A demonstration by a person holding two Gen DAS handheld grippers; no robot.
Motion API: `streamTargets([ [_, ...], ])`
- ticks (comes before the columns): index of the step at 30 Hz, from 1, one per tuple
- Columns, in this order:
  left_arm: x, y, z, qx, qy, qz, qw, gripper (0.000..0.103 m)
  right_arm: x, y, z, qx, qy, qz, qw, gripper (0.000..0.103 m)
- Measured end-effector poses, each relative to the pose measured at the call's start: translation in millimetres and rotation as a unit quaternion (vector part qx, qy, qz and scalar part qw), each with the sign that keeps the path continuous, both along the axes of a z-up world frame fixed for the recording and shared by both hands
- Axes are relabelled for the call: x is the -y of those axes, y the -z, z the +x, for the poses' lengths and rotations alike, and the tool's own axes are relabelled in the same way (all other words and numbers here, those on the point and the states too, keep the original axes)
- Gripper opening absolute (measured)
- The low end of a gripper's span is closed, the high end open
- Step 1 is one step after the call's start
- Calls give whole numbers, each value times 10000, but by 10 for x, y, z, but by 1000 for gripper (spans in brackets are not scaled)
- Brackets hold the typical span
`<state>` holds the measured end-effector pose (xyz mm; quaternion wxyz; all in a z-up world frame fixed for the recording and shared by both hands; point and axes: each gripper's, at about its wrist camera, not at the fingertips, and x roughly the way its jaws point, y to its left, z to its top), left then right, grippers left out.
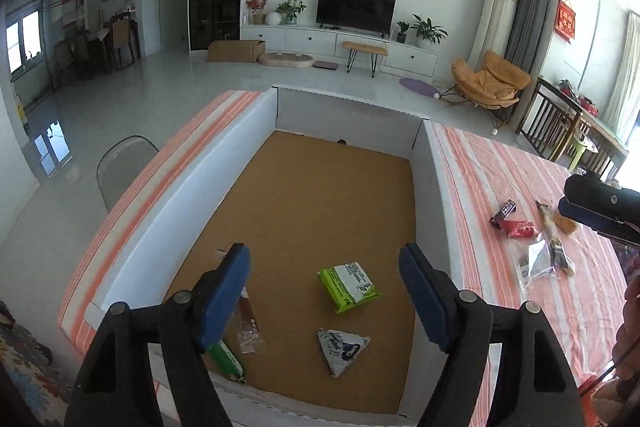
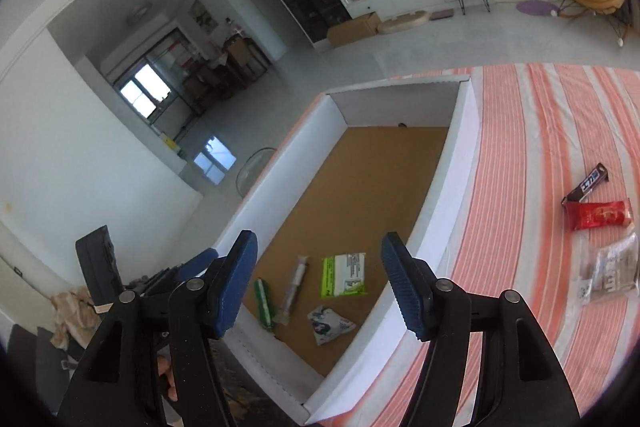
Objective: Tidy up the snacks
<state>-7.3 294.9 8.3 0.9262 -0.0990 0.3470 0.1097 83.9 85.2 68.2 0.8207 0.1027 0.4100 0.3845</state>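
Note:
A white-walled cardboard box sits on the orange-striped tablecloth. Inside lie a green-and-white packet, a triangular white-blue packet, a clear-wrapped stick and a green stick packet. My left gripper is open and empty above the box's near end. My right gripper is open and empty, above the box's near right wall. On the cloth lie a dark bar, a red packet and a clear packet.
The right gripper's body hovers over the loose snacks, beside a long brown stick snack. A clear chair stands left of the table. A wooden chair stands at the far right. The left gripper's body shows at the box's left.

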Motion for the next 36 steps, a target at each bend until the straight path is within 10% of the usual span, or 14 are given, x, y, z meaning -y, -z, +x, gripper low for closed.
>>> streamTargets([
  [7, 1496, -132, 87, -16, 2107, -543, 9760, 94, 1672, 833, 66, 111, 2080, -1789, 9616, 75],
  [12, 2394, 424, 485, -845, 2941, -761, 9490, 97, 2479, 1433, -10, -343, 2707, -2590, 9265, 75],
  [23, 2867, 1438, 1417, -1365, 2358, -2, 9622, 96, 2370, 1701, 302, -399, 2792, -2777, 9184, 77],
  [36, 2918, 1529, 2336, -1124, 2048, 429, 9714, 103, 2571, 1756, 861, -138, 3368, -2613, 9045, 93],
])
